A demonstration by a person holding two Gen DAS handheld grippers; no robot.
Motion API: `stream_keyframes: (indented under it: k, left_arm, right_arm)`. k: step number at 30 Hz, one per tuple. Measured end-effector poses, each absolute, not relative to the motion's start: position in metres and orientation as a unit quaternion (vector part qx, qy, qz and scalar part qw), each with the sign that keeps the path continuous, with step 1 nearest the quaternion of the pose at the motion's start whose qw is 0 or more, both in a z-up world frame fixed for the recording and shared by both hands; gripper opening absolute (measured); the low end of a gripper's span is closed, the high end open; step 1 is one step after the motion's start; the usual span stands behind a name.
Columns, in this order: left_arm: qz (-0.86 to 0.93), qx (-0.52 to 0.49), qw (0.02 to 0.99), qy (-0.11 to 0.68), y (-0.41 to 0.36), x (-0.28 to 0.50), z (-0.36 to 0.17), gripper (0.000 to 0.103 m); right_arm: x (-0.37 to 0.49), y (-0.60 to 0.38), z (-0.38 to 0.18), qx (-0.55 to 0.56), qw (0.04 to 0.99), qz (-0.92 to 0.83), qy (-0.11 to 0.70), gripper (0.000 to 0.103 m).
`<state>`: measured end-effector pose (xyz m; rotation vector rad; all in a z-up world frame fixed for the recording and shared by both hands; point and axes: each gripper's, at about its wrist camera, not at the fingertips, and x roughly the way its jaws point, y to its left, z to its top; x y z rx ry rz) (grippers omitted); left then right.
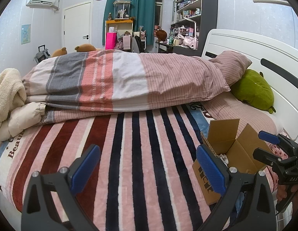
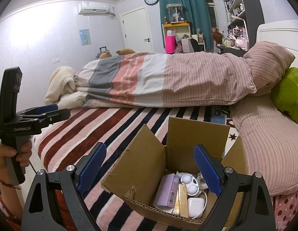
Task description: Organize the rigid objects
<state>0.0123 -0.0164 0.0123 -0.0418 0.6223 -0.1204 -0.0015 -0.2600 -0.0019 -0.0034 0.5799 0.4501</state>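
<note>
Striped pink, maroon and navy fleece blanket (image 1: 141, 154) covered the bed; "Beau…" printed at its left edge. Open brown corrugated cardboard box (image 2: 149, 165) sat on it, lower centre of right view, lower right of left view. Left gripper (image 1: 148, 170) jaws spread wide, empty over blanket. Right gripper (image 2: 149, 170) jaws spread wide above box, touching nothing. Only right view showed contents: lilac barcoded carton (image 2: 166, 191), gold carton (image 2: 183, 200), white charger (image 2: 195, 206). "GenRobot.AI" read on left gripper's body there.
</note>
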Motion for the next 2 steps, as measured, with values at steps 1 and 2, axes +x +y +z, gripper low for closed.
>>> stream_keyframes:
  k: [1, 2]
  left_arm:
    - [-0.059, -0.021, 0.950, 0.306, -0.0165, 0.0120, 0.0125, 0.099]
    - [-0.059, -0.021, 0.950, 0.306, -0.0165, 0.0121, 0.0123, 0.099]
  right_arm:
    - [-0.0012, -0.2602, -0.0016, -0.002, 0.934, 0.220, 0.283, 0.091]
    - [-0.0011, -0.2604, -0.0016, -0.003, 0.934, 0.220, 0.283, 0.091]
